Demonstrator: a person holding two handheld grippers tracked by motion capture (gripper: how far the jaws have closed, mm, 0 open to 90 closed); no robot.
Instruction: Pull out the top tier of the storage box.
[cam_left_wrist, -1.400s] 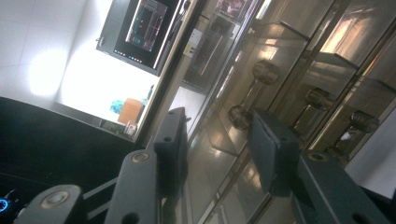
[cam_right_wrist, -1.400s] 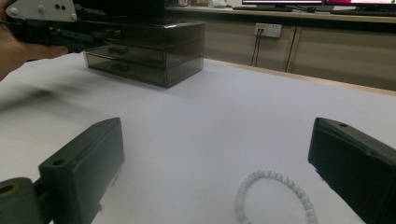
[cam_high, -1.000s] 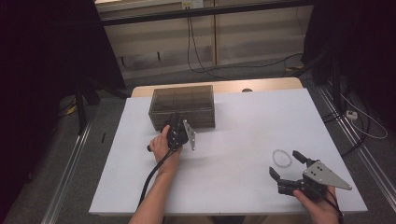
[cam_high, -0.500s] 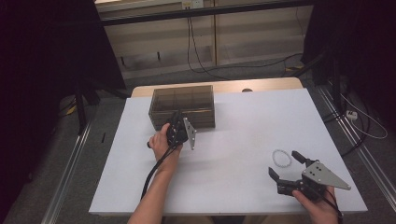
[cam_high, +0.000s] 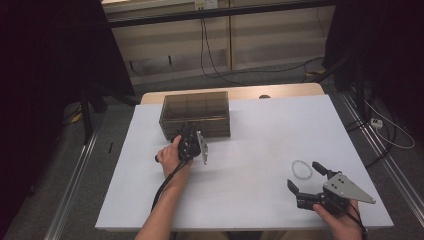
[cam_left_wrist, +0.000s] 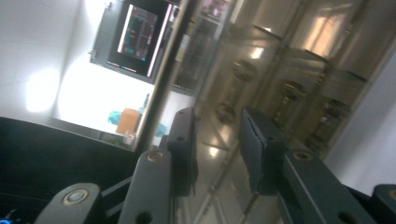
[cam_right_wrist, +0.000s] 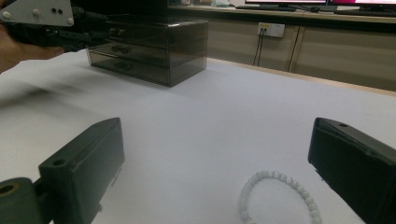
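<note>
**Bracelet lying loose between the right jaws while the left gripper is working at the drawer box**

Bracelet (cam_high: 301, 168) of pale beads is lying flat on the white table (cam_high: 260, 150), just ahead of the right gripper (cam_high: 309, 179) and well apart from the smoked drawer box (cam_high: 195, 114) at the far left. In the right gripper view the ring (cam_right_wrist: 279, 196) is sitting between the two black jaws, which are standing wide apart with nothing touching them; that gripper is released and hovering low over the table top.

The left gripper (cam_high: 186, 138) is pointing at the front of the drawer box. Its jaws have just been opening a little, and in the left gripper view they are standing slightly apart with no handle or other thing visibly clamped between the pads; the picture there is blurred, so contact with a drawer front cannot be judged.

The bracelet is probably going to behave as a light, limp loop: the beads look smooth and rounded, so they may be rolling or slipping under hard pads, and the string could be sagging once lifted. Taking hold across one side of the ring, pinching a short run of beads rather than spanning the whole loop, looks the safer choice, with a gentle squeeze.
</note>
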